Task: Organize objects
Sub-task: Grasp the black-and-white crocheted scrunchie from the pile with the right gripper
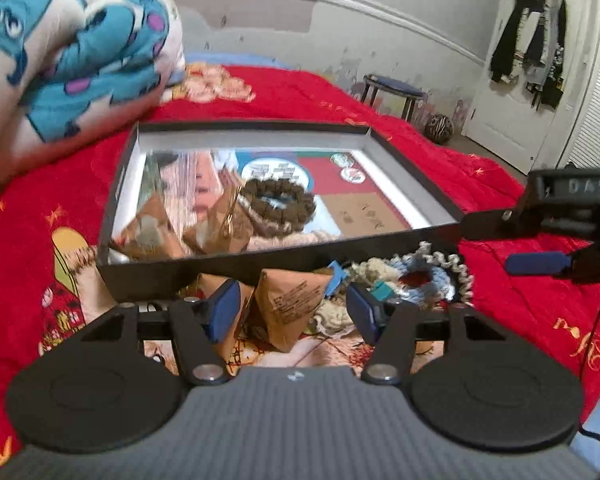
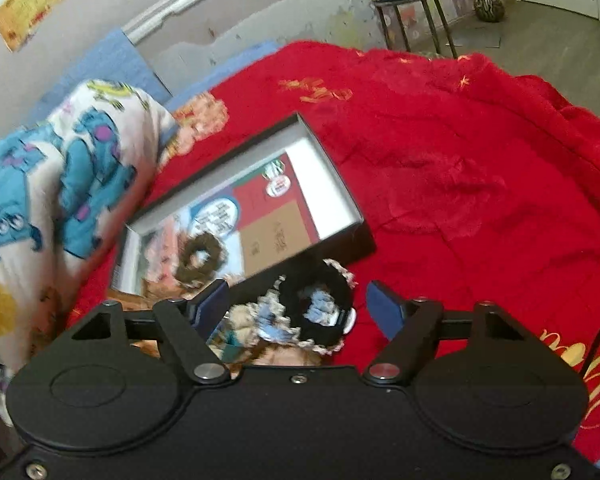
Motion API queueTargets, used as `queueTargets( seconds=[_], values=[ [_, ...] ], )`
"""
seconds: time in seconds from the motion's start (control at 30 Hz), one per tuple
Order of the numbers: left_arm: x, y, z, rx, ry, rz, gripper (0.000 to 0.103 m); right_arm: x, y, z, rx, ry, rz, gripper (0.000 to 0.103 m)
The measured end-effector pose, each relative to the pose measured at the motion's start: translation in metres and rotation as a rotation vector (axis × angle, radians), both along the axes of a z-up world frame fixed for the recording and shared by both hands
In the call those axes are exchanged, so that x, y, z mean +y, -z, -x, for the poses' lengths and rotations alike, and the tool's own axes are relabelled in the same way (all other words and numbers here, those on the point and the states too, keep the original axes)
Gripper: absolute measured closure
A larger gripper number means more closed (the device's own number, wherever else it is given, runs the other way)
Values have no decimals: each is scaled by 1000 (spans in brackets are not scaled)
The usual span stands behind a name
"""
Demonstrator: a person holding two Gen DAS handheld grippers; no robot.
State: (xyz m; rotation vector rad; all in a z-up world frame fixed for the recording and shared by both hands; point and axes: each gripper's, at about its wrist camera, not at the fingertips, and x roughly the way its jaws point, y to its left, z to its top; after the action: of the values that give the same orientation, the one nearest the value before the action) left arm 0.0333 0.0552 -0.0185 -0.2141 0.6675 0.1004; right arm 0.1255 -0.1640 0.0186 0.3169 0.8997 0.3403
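Note:
A shallow black box (image 1: pixel 148 276) (image 2: pixel 340 248) lies on the red blanket (image 1: pixel 520 320) (image 2: pixel 460 160), holding a brown scrunchie (image 1: pixel 280 200) (image 2: pixel 200 256) and brown pyramid packets (image 1: pixel 148 232). In front of it sits a small pile. My left gripper (image 1: pixel 292 312) is open over the pile, a brown pyramid packet (image 1: pixel 296 304) between its blue pads, not pressed. A blue and cream scrunchie (image 1: pixel 428 276) lies to the right. My right gripper (image 2: pixel 298 310) is open around a black scrunchie (image 2: pixel 316 312) with blue and cream trim; its right pad stands apart from it.
A folded monster-print blanket (image 1: pixel 80 40) (image 2: pixel 60 184) rests against the box's left side. Beyond the bed stand a blue-topped stool (image 1: pixel 394 92) (image 2: pixel 412 4) and a patterned ball (image 1: pixel 439 128) (image 2: pixel 488 6) on the floor. Clothes hang on a white door (image 1: pixel 532 48).

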Motion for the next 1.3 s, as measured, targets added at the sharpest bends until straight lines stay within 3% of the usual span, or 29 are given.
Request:
queueTargets(
  seconds=[0.13,0.3,0.7,0.87,0.93,1.2,1.3],
  values=[
    [1,6,-8,14,29,-5,38,11,17,-13,60,10,21,35],
    [6,15,-14,64,33,12,58,19,33,-21,101,9,72,41],
    [5,17,-14,66,43,1,54,39,46,-25,64,-2,246,42],
    [6,17,-13,67,45,6,61,49,47,-21,19,3,348,63],
    [6,17,-13,66,45,6,62,47,45,-21,17,7,347,67],
    [6,17,-12,65,43,3,62,33,36,-16,21,31,271,65],
    [6,16,-12,65,42,-2,62,34,38,-17,25,19,265,75]
  ],
)
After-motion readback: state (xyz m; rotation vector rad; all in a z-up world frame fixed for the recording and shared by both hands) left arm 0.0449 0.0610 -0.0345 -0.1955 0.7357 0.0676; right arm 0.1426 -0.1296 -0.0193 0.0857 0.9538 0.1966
